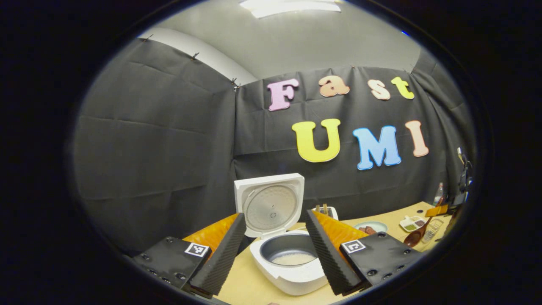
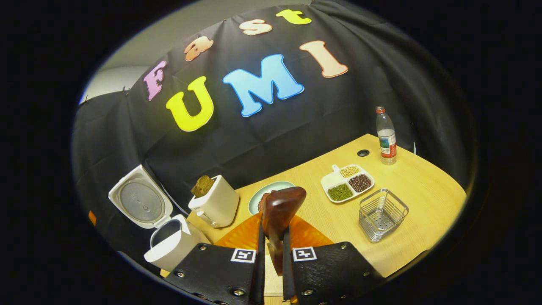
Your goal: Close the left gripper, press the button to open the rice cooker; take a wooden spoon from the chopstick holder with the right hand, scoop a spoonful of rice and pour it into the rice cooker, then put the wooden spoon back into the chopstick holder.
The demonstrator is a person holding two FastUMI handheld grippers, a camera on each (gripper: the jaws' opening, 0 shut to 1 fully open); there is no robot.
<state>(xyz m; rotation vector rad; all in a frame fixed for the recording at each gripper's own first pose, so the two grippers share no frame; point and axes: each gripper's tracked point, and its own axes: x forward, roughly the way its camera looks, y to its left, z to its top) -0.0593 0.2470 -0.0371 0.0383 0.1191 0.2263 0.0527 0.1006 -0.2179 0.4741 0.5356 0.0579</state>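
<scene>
The wooden spoon (image 2: 277, 212), clamped between the right gripper's (image 2: 273, 258) fingers, should travel level toward the metal holder (image 2: 383, 214); the left gripper (image 1: 275, 254) hangs apart.

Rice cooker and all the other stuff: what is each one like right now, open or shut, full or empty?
Rice cooker: lid up, rice inside.
Left tongs: open, holding nothing.
Right tongs: shut on wooden spoon.
Chopstick holder: empty.
Toaster: bread in slot.
Water bottle: upright, capped.

Black cloth wall (image 1: 169, 140), pale wooden table (image 2: 415, 190), grey ceiling (image 1: 296, 42), ceiling light (image 1: 292, 6)
</scene>
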